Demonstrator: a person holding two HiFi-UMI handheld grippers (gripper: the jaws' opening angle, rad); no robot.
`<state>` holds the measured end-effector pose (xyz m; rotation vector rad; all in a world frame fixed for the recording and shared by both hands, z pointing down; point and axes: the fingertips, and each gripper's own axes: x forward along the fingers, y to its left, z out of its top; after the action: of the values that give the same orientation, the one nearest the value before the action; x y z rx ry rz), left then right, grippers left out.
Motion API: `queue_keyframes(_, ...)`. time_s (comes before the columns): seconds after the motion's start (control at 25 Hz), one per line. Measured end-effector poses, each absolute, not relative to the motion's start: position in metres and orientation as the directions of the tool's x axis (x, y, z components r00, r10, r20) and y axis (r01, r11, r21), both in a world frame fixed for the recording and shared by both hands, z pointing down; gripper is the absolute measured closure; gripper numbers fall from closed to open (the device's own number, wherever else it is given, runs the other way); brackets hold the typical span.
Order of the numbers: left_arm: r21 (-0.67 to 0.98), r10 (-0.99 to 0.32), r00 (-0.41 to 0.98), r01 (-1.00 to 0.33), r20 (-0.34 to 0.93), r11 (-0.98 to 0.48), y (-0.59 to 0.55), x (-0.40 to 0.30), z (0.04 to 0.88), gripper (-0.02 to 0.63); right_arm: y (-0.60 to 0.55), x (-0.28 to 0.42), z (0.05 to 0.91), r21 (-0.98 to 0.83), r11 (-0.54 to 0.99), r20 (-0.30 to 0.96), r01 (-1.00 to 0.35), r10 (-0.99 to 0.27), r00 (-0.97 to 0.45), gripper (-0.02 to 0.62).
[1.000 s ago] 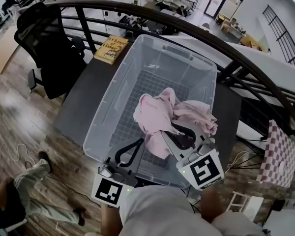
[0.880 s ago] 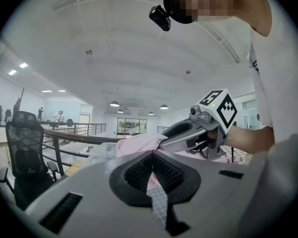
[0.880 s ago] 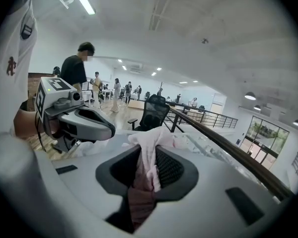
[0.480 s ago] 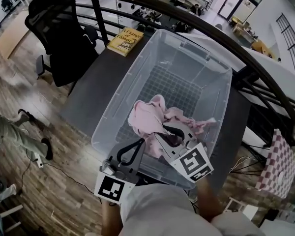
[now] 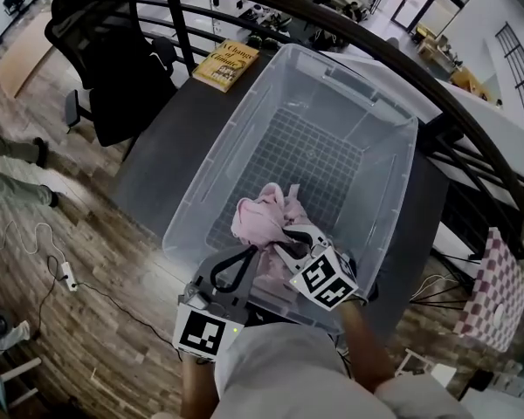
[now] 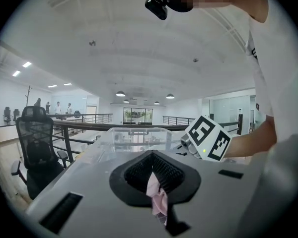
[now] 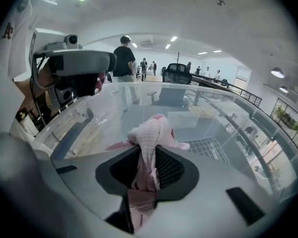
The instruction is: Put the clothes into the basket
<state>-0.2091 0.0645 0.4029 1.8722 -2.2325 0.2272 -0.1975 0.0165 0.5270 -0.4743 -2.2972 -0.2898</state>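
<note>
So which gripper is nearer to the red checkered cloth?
Right. The right gripper is in the basket's near end, toward the cloth; the left gripper is further left, at the basket's near rim.

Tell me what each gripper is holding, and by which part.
Both hold the pink garment: the left gripper pinches a thin edge of it, the right gripper clamps a bunched fold.
</note>
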Motion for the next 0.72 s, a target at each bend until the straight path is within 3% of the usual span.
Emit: queue_keyframes(0.72,0.019,-0.953,-0.152,-0.987,0.264,0.163,0.064,-0.201,0.402,0.603,0.029,-0.180,0.587,0.137,0.839,0.853,0.526,0.171,-0.494,0.480)
